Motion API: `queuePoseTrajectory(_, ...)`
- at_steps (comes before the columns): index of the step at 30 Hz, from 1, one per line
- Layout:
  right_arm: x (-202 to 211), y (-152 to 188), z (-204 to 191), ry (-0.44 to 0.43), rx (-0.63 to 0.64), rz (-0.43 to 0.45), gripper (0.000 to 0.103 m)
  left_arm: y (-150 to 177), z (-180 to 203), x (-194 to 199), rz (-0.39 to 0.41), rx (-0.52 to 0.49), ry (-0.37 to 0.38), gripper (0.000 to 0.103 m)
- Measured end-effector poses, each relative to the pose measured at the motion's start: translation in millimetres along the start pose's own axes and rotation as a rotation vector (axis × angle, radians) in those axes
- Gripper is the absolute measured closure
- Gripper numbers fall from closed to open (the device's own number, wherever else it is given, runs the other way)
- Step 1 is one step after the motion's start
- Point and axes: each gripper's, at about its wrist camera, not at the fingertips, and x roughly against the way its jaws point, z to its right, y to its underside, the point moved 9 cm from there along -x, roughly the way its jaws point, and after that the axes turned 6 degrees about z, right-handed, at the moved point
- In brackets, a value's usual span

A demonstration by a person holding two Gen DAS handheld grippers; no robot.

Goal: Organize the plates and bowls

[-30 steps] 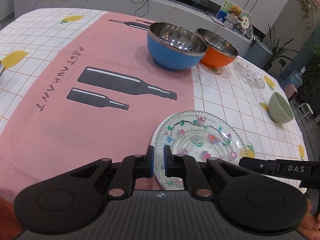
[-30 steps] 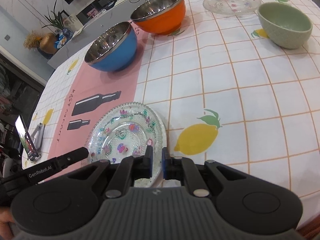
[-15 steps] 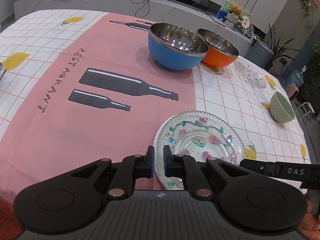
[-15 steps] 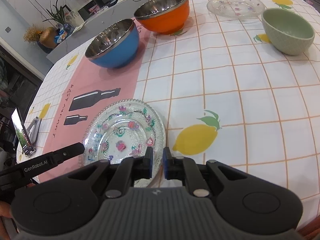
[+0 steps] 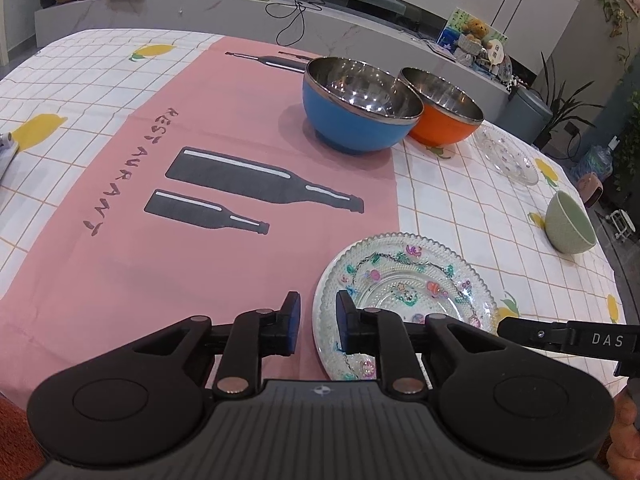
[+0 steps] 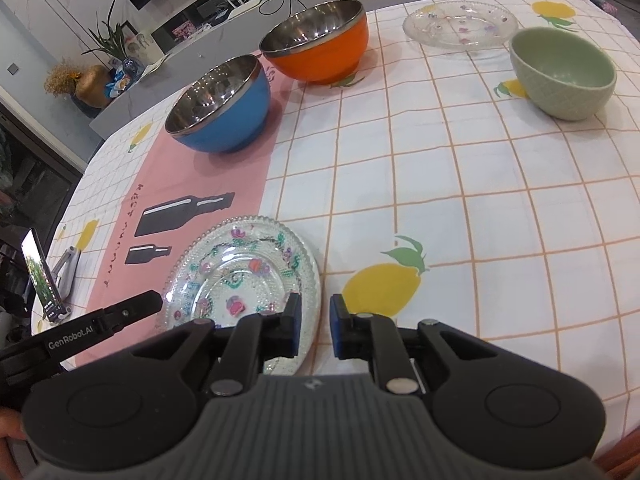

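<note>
- Both tongs, L (image 5: 316, 320) & R (image 6: 315, 322), narrow, opening off near plate (image 5: 404, 300) rim: release step.
- Next: fetch 2nd plate (image 6: 460, 24) at 1 o'clock, stack.

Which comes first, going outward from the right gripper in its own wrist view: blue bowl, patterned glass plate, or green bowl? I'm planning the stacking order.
From the right gripper, jaws opening:
1. Patterned glass plate, at the fingertips, left.
2. Blue bowl, farther back, left.
3. Green bowl, far right.

The hand-held gripper (image 6: 313, 326) hides the patterned glass plate's (image 6: 240, 268) near rim.
</note>
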Motion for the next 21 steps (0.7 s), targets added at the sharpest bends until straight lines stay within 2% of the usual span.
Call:
queuePoseTrajectory(4, 0, 2, -2, 0.000, 0.020, 0.001, 0.097, 3, 0, -2, -0.021, -0.005, 0.002, 0.083)
queuePoseTrajectory(5, -1, 2, -3, -0.002, 0.022, -0.002, 0.098, 4, 0, -3, -0.025, -0.010, 0.004, 0.087)
queuePoseTrajectory(6, -1, 3, -4, -0.004, 0.025, -0.005, 0.099, 5, 1, -3, -0.030, -0.016, 0.006, 0.090)
queuePoseTrajectory(10, -3, 5, -5, -0.001, 0.032, -0.012, 0.100, 7, 3, -4, -0.043, -0.012, 0.016, 0.091)
queuePoseTrajectory(13, -2, 5, -3, 0.005, 0.027, -0.008, 0.094, 3, 1, 0, -0.011, -0.023, -0.007, 0.089)
queuePoseTrajectory(18, 4, 0, 1, 0.026, 0.030, 0.018, 0.091, -7, 7, 10, 0.031, -0.025, 0.021, 0.089)
queuePoseTrajectory(20, 8, -4, 4, 0.038, 0.022, 0.032, 0.078, -14, 14, 17, 0.055, -0.036, 0.033, 0.086)
queuePoseTrajectory(21, 11, -7, 6, 0.047, 0.012, 0.047, 0.077, -17, 18, 21, 0.066, -0.039, 0.045, 0.085)
